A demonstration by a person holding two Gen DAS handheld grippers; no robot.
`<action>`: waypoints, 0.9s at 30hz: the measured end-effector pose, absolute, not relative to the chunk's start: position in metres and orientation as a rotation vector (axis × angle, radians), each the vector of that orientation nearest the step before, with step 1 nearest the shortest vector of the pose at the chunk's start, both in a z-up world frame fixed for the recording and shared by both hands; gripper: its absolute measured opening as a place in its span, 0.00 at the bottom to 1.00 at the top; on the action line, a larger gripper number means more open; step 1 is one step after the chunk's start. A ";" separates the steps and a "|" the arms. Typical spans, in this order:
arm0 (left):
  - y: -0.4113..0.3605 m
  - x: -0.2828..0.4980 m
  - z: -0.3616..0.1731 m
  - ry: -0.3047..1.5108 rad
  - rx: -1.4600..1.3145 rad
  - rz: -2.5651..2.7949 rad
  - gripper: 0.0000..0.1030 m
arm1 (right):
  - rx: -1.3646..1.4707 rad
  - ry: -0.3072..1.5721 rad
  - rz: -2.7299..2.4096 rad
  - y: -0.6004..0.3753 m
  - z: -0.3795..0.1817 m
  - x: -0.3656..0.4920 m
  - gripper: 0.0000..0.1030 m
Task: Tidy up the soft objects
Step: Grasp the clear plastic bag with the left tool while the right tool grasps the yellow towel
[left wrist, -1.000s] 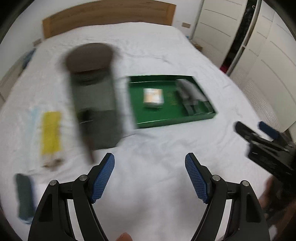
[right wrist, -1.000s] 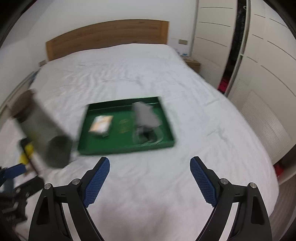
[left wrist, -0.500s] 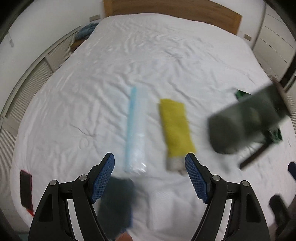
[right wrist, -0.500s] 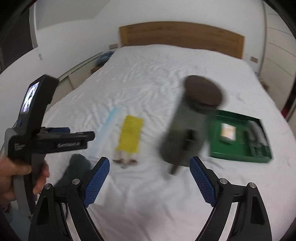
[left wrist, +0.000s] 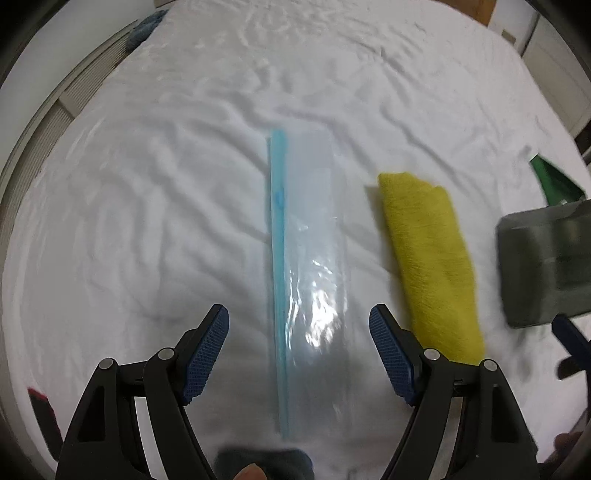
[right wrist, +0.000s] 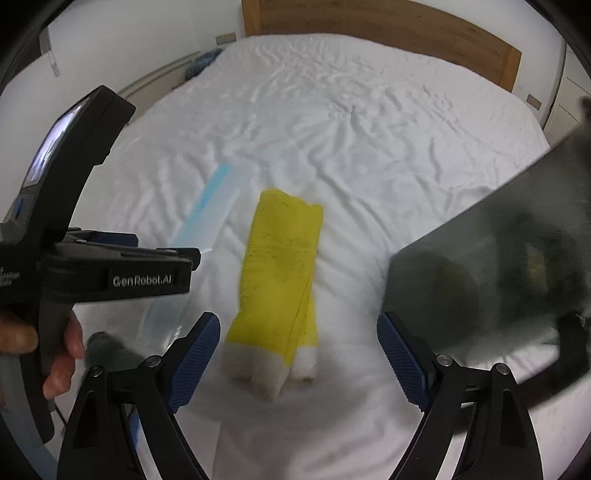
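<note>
A clear zip bag (left wrist: 310,258) with a blue seal strip lies flat on the white bed sheet (left wrist: 147,206). My left gripper (left wrist: 299,350) hovers over its near end, open, with nothing gripped. Right of the bag lies a folded yellow pair of socks (right wrist: 280,266) with white cuffs, also visible as the yellow socks (left wrist: 428,258) in the left wrist view. My right gripper (right wrist: 299,354) hangs above the cuffs, jaws wide and closing slightly, pads touching nothing. A dark teal cloth (left wrist: 266,461) lies at the bag's near end, mostly hidden.
A blurred grey container (right wrist: 498,266) lies right of the socks, with a green tray's corner (left wrist: 554,181) beyond it. A red and black object (left wrist: 40,413) sits at the bed's left edge. A hand (right wrist: 55,350) holds the left gripper's handle. The wooden headboard (right wrist: 406,29) is far.
Both grippers swung left from the green tray and sank toward the bed. The zip bag and yellow socks now sit under them, and the tray has left the right wrist view.
</note>
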State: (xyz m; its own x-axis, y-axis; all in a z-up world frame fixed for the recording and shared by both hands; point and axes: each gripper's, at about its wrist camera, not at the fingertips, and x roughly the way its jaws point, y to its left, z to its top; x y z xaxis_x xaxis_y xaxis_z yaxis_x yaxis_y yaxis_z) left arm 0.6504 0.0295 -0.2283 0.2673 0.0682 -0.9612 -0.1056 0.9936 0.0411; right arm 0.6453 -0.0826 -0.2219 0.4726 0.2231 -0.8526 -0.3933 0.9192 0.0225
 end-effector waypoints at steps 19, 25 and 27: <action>0.047 0.678 -0.282 1.387 -0.072 0.139 0.71 | -0.159 1.174 0.385 -0.045 -0.311 0.721 0.83; 0.038 0.686 -0.286 1.398 -0.069 0.159 0.71 | -0.152 1.182 0.377 -0.040 -0.324 0.733 0.74; 0.039 0.688 -0.287 1.398 -0.075 0.160 0.66 | -0.152 1.171 0.402 -0.039 -0.321 0.732 0.41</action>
